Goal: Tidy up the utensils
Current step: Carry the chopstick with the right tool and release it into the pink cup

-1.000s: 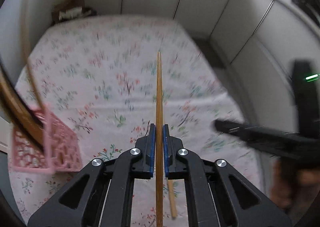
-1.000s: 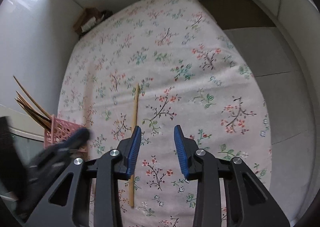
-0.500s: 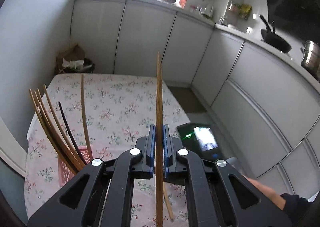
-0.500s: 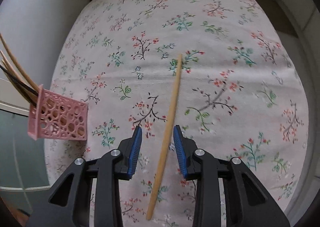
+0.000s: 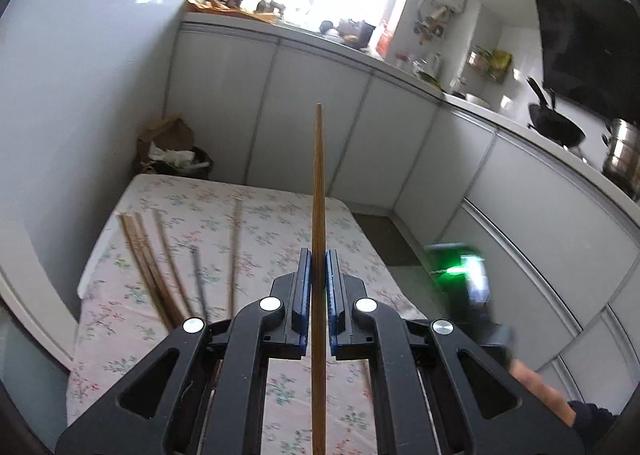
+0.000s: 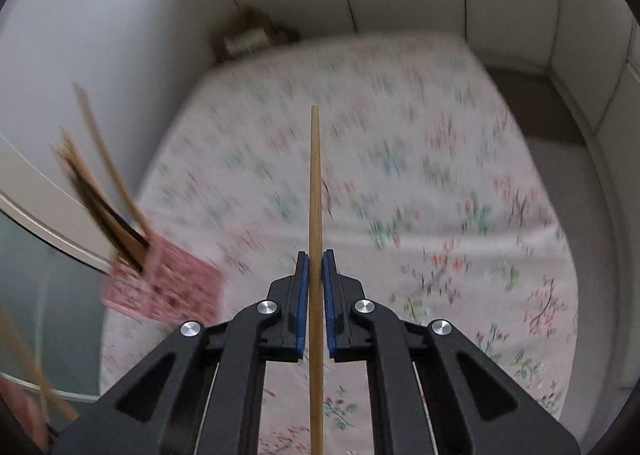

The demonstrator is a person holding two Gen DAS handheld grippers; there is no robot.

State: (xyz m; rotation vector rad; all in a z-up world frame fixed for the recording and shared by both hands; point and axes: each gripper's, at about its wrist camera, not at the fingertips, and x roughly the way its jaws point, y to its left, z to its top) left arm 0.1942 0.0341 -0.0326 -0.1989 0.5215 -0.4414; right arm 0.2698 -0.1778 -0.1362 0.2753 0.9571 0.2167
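Both your claws are clamped on a chopstick apiece – the left claw (image 5: 318, 279) on a darker chopstick (image 5: 318, 215), the right claw (image 6: 315, 275) on a paler chopstick (image 6: 315, 195), each running straight ahead along the fingers – and the pink basket (image 6: 168, 291) sits lower left of the right one.

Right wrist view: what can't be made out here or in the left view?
- Pink basket, right wrist view: motion blur hides its holes and how many chopsticks it holds.
- Basket, left wrist view: hidden behind the left hand-held gripper.
- Held chopstick: lower end cut off by the frame edge.
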